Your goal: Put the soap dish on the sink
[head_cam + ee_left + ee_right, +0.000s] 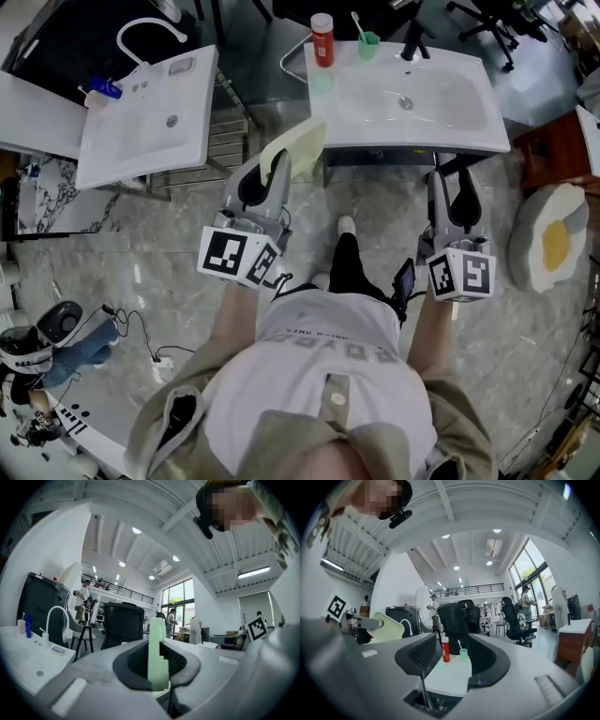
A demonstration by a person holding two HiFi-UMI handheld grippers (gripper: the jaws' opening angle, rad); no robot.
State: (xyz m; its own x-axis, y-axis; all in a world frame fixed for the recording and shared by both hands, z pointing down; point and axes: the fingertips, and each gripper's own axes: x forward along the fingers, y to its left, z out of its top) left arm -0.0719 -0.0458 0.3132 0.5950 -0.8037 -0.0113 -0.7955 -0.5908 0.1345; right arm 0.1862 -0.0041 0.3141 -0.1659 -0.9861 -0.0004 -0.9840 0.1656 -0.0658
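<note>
Left gripper [273, 167]: jaws pressed onto the soap dish [295, 150], pinching it at 1 edge; the gripper points level toward the sink.
Soap dish: pale green, flat, rounded corners. It is held in the air and is not on the sink. In the head view its far end overlaps the near left corner of the sink. In the left gripper view it stands on edge, upright, between the 2 jaws.
Right gripper [452, 183]: jaws spread, nothing between them. It is level and aimed at the near right part of the sink.
Marker cubes: 1 on each gripper, left [239, 258] and right [462, 274], on the end nearest the person.
Sink [469, 131]: white rectangular basin straight ahead of the person, black faucet [411, 42] at the back edge.
Items on the sink: red bottle [322, 39] with white cap at the back left corner; green cup [368, 42] just beside it with a toothbrush [357, 21] in it.
Second sink [141, 141]: white, well apart to the left, with an arched white faucet [150, 33] and a blue bottle [106, 89].
Floor: grey marble pattern; a fried-egg-shaped cushion [553, 246] lies to the right.
</note>
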